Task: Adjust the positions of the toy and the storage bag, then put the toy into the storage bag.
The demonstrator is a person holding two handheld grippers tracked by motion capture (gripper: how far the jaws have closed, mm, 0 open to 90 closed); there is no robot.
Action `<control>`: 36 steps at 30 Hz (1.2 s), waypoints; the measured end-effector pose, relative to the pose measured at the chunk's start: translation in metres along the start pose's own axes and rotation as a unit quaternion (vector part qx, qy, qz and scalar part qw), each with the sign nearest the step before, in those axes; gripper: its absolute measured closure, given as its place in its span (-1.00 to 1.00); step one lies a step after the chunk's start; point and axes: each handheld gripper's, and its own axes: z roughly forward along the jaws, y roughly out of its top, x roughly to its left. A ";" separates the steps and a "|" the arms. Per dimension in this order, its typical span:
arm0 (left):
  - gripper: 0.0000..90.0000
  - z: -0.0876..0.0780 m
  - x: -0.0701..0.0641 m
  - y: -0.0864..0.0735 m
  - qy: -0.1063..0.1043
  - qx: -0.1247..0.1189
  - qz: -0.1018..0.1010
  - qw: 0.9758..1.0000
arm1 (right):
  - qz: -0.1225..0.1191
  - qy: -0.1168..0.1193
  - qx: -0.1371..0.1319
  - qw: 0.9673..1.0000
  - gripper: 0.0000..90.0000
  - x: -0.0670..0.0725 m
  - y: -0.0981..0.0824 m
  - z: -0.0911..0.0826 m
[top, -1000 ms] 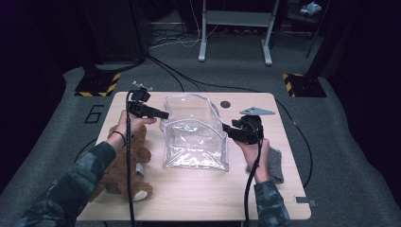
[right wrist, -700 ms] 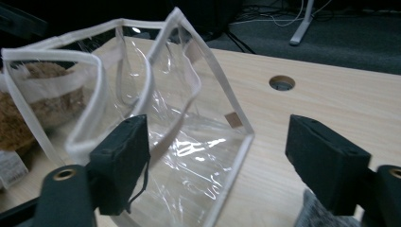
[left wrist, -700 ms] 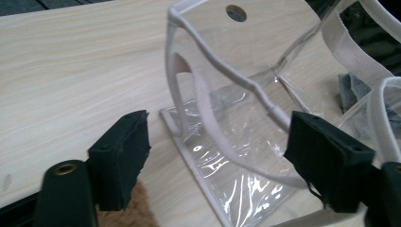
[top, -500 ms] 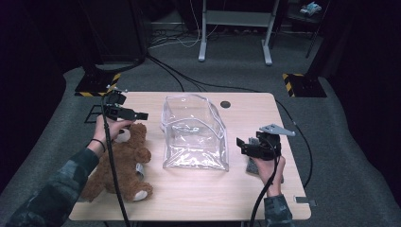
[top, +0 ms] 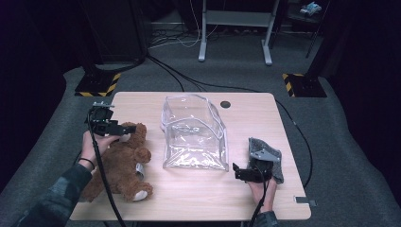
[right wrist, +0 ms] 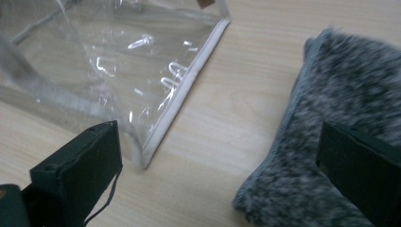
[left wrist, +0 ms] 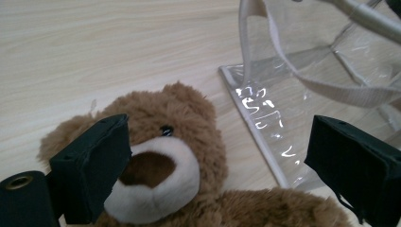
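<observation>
Two grippers worked at the wooden table (top: 198, 198), one at each side of a clear plastic bag (top: 194, 132) that stood open near the middle. The left gripper (top: 126, 127) hung over the head of a brown teddy bear (top: 120, 163), which lay on its back at the table's left, just beside the bag. Its jaws had just been opening and stood wide apart; in the left gripper view the bear's face (left wrist: 158, 172) sat between them, with neither pad pressing on the fur. The right gripper (top: 236, 171) was low over the table at the right, beside a grey furry pouch (top: 269, 158) lying near the bag's front corner. Its jaws had also just been opening and gaped wide, holding nothing; in the right gripper view bare tabletop lay between them, the bag's white-edged corner (right wrist: 156, 142) toward one jaw and the pouch (right wrist: 331, 118) by the other.
</observation>
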 end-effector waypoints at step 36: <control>-0.78 0.058 0.030 -0.075 0.073 0.058 -0.088 0.992 | -0.030 0.001 0.023 0.999 -0.92 0.015 -0.025 0.020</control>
